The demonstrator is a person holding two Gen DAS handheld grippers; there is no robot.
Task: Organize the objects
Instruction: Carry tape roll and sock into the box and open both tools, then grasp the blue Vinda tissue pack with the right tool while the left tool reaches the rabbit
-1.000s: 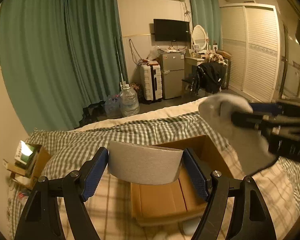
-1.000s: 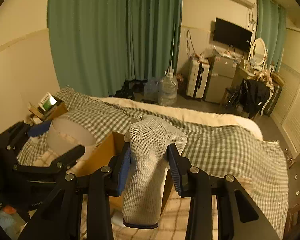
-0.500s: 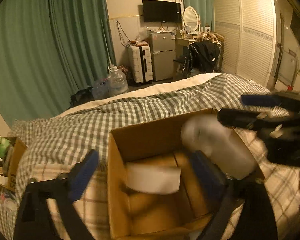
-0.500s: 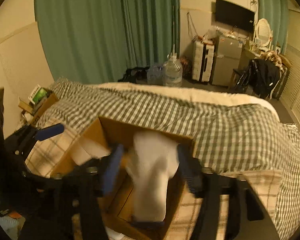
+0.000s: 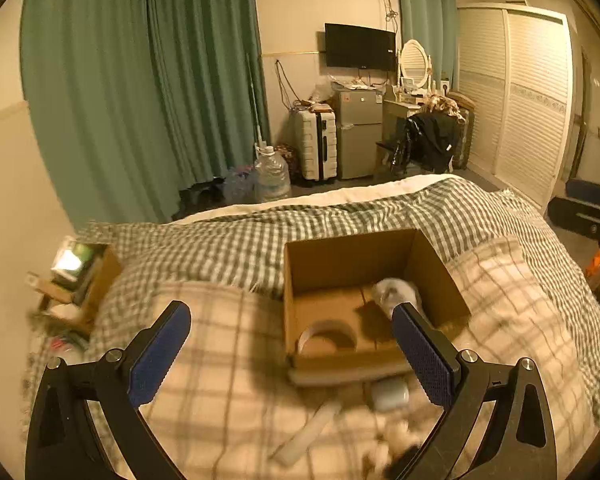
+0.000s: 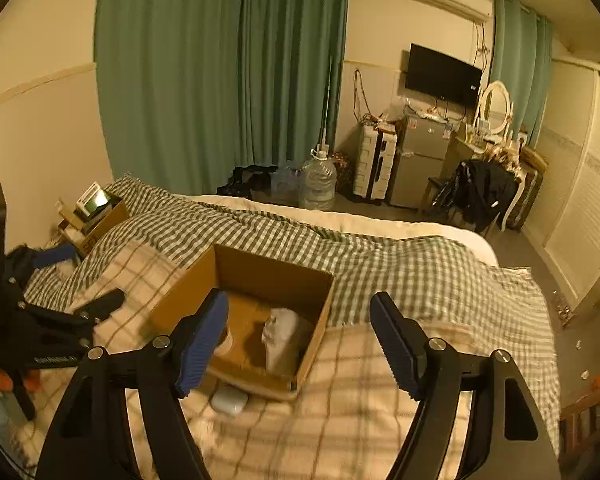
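Note:
An open cardboard box (image 5: 304, 276) stands on the checked bedding; it also shows in the right wrist view (image 6: 276, 272). Inside lie a roll of tape (image 5: 327, 335) at the near left and a white sock (image 5: 394, 292) at the right, the sock also seen in the right wrist view (image 6: 282, 338). My left gripper (image 5: 296, 352) is open and empty, in front of the box. My right gripper (image 6: 300, 340) is open and empty, above the box's near right corner.
A small white case (image 6: 229, 399) lies on the blanket against the box's near side, seen also in the left wrist view (image 5: 389, 394). A white stick-like item (image 5: 306, 432) and crumpled white things (image 5: 396, 436) lie nearer. A bedside crate (image 5: 80, 272) stands at left.
Both grippers opened: the tape roll left my left gripper and the sock left my right gripper, and both now lie in the box. Both grippers pulled back from the box.

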